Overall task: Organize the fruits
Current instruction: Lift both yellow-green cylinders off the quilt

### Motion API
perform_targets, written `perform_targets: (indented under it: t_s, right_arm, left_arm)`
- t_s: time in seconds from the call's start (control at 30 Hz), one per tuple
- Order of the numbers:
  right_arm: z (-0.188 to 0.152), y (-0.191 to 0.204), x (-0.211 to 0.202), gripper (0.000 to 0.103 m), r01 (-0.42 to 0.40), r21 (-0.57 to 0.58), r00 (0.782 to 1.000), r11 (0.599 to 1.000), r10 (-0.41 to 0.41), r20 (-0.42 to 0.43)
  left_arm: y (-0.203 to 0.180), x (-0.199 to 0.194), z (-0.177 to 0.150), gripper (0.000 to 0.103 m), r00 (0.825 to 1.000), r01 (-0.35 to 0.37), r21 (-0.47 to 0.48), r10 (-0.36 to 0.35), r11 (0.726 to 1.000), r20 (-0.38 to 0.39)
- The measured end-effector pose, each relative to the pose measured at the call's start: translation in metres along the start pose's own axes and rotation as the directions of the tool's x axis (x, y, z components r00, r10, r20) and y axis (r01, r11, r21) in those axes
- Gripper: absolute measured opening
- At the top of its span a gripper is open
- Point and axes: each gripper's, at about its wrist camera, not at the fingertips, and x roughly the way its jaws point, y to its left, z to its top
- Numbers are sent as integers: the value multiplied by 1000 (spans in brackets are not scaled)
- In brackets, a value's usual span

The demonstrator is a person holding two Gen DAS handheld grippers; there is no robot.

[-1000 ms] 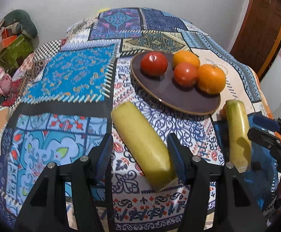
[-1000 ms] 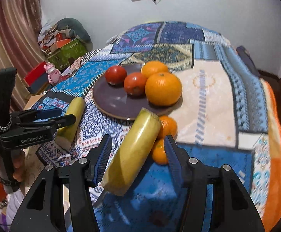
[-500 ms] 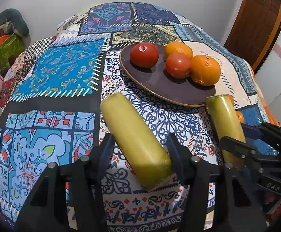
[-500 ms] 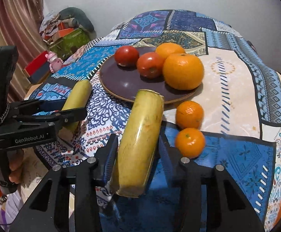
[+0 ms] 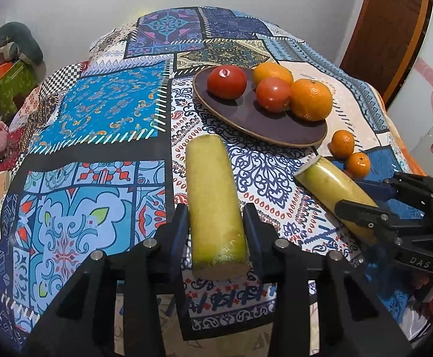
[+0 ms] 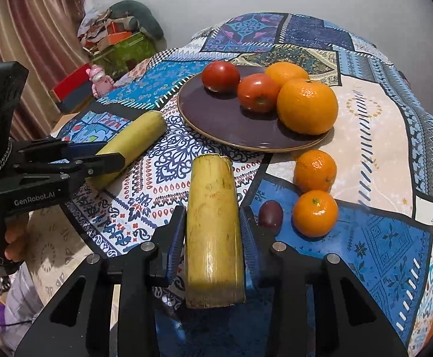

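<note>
Left gripper [image 5: 216, 232] fingers just closed onto one cane piece [image 5: 213, 202]; right gripper [image 6: 213, 238] likewise clamps another [image 6: 212, 226]. Plate [image 5: 246, 119] at 12 o'clock, likely destination.

Patchwork cloth [image 5: 103, 113] on table, pink toy [image 6: 100, 78] & green box [image 6: 121, 49] by curtain [image 6: 34, 29].
</note>
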Motion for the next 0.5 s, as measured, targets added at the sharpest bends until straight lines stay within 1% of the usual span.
perform_targets:
  t_s: [0.17, 0.27, 0.5]
  right_arm:
    - [2, 0, 7, 34, -8, -2, 1000, 1000, 8, -30]
    - [1, -1, 15, 34, -15, 9, 999, 1000, 16, -50]
    - [0, 1, 11, 34, -1, 1, 1000, 1000, 1, -18]
  left_arm:
    - [0, 18, 7, 40, 999, 2, -12, -3, 1000, -47]
    - [0, 23, 10, 40, 999, -1, -10, 1, 1000, -52]
    - [0, 27, 14, 38, 999, -4, -6, 3, 1000, -54]
